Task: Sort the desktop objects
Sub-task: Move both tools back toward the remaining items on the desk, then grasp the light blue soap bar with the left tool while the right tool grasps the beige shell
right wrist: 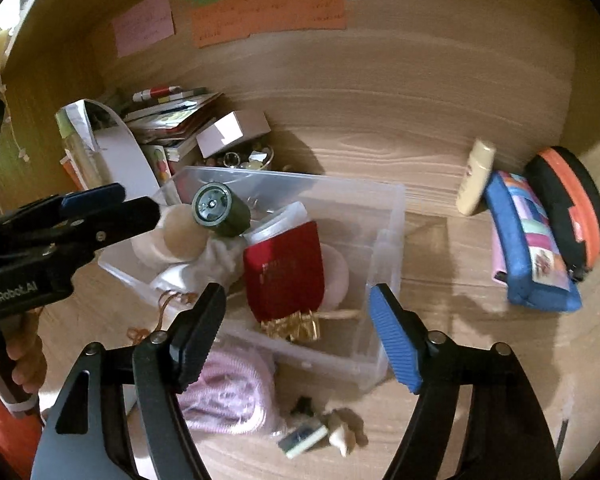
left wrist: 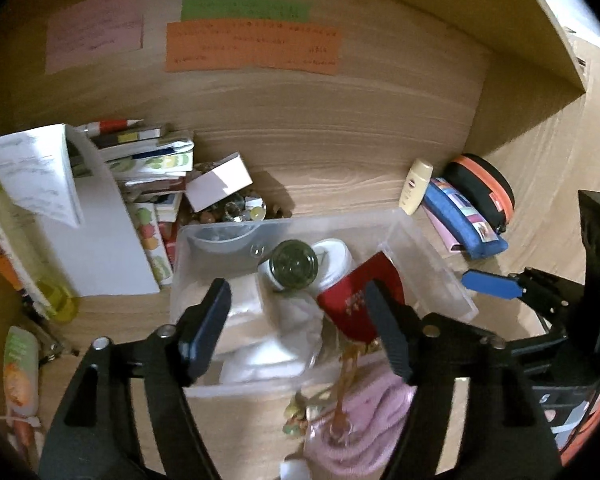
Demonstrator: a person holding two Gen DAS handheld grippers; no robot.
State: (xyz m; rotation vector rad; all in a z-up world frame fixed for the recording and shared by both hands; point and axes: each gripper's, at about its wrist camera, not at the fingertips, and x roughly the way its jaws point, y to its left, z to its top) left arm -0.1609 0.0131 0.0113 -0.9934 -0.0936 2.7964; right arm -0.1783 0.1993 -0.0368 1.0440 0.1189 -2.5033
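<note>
**One clear bin amid desk clutter, both grippers spread and empty**

One clear plastic bin [right wrist: 384,216] at mid-desk, holding one red pouch [right wrist: 286,270] with gold trim, one dark green cylindrical jar [right wrist: 220,210] lying on its side, white cloth [left wrist: 268,320] and round beige pads [right wrist: 180,236]; exact count of pads impossible to tell. Left gripper [left wrist: 300,328] wide apart, nothing between its fingers, poised over the bin's near rim; right gripper [right wrist: 300,336] likewise spread wide and empty, just before the bin's near wall. One pink knitted item [right wrist: 228,392] touching the bin's front; small trinkets [right wrist: 324,432] beside it, blurred beyond naming.

Left of the bin: stack of books [left wrist: 148,156], one white box [left wrist: 220,184], one pen [left wrist: 112,126] on top, beads and rings [left wrist: 244,212] behind the bin, number unclear. Right, well apart from the bin: one cream lotion bottle [right wrist: 476,176], one blue pencil case [right wrist: 532,248], one black-and-orange round case [right wrist: 572,204]. Three paper notes on the back panel: pink [left wrist: 96,36], green [left wrist: 244,10], orange [left wrist: 252,50]; writing illegible. Bare wooden desktop [right wrist: 440,320] open between bin and pencil case; back wall and right side panel closing the space.
</note>
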